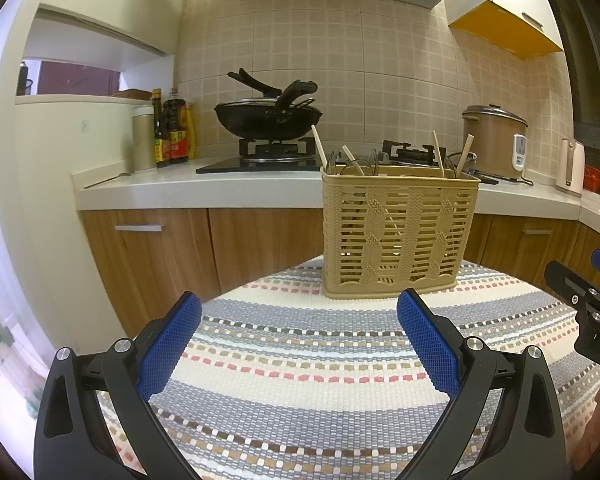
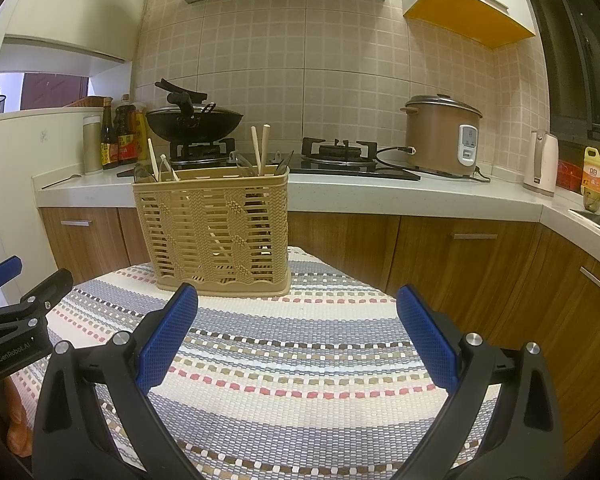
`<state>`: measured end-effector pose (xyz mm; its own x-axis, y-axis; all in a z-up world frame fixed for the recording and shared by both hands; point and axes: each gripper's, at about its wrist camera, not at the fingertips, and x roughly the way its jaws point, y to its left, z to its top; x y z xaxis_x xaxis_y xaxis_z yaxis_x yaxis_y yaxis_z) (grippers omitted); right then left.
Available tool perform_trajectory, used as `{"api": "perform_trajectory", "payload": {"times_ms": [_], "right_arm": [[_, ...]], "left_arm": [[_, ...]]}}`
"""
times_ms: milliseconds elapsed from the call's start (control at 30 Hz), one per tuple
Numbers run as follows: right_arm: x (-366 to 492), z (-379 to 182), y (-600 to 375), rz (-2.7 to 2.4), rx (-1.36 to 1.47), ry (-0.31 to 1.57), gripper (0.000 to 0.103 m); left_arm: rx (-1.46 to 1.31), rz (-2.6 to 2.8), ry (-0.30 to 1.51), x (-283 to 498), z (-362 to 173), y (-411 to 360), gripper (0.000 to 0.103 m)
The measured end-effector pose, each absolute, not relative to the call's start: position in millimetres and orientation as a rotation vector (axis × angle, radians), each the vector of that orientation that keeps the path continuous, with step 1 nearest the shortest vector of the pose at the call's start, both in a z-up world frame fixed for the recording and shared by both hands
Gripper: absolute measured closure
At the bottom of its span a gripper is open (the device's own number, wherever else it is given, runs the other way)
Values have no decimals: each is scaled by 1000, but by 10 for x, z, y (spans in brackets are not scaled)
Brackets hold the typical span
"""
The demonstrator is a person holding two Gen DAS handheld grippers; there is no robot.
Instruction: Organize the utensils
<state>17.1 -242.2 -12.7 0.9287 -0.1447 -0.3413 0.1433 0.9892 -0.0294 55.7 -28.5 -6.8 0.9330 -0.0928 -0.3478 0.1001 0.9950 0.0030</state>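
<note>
A tan slatted utensil basket [image 1: 398, 232] stands upright at the far edge of a striped woven mat [image 1: 300, 360]. Wooden chopsticks [image 1: 319, 146] and clear plastic utensils [image 1: 354, 166] stick up out of it. My left gripper [image 1: 298, 308] hovers open over the mat, short of the basket, with nothing between its blue pads. In the right wrist view the basket [image 2: 216, 232] sits ahead to the left, chopsticks [image 2: 260, 150] poking out. My right gripper [image 2: 296, 300] is open too and holds nothing, just right of the basket's base.
Behind the mat runs a kitchen counter [image 1: 200, 188] with a black wok [image 1: 268, 118] on a gas hob, sauce bottles [image 1: 174, 130], a rice cooker [image 2: 442, 136] and a kettle [image 2: 542, 164]. Wooden cabinet doors [image 2: 440, 256] lie below. The other gripper shows at each view's side edge.
</note>
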Motion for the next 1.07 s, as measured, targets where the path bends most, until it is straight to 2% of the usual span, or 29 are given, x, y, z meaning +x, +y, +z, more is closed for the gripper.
{"api": "perform_trajectory", "payload": {"times_ms": [1067], "right_arm": [[177,-123,-2432,-153,-2,350,8]], "left_arm": [[10,-117,340,522,-37,-254,7]]}}
